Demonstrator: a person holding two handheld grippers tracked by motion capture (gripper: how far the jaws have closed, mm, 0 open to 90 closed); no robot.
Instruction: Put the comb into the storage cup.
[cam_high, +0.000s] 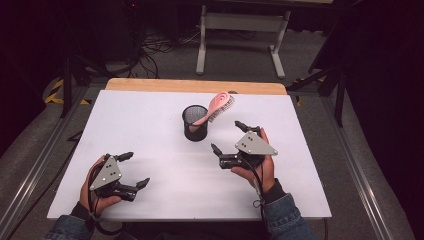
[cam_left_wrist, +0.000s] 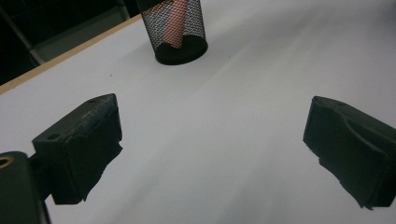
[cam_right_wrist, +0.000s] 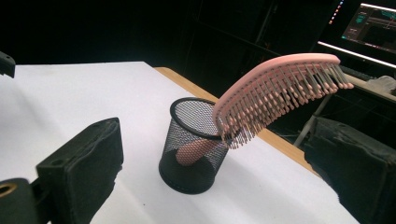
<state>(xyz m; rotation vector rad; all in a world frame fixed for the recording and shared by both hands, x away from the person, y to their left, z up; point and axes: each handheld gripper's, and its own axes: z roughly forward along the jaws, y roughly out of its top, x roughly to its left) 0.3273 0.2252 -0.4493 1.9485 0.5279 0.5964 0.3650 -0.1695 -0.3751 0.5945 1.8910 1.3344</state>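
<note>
A pink hairbrush (cam_high: 219, 105) stands handle-down in a black mesh cup (cam_high: 195, 123) near the middle of the white table (cam_high: 150, 130), its bristled head leaning out to the right. In the right gripper view the hairbrush (cam_right_wrist: 280, 88) tilts over the cup (cam_right_wrist: 194, 147). My right gripper (cam_high: 229, 136) is open, just right of the cup, holding nothing. My left gripper (cam_high: 134, 170) is open near the front left, well apart from the cup. Through the mesh of the cup (cam_left_wrist: 180, 30) in the left gripper view, the pink handle (cam_left_wrist: 175, 25) shows.
The table's far wooden edge (cam_high: 195, 86) lies behind the cup. A white metal stand (cam_high: 240, 30) and cables lie on the floor beyond. A monitor (cam_right_wrist: 373, 25) glows at the upper right of the right gripper view.
</note>
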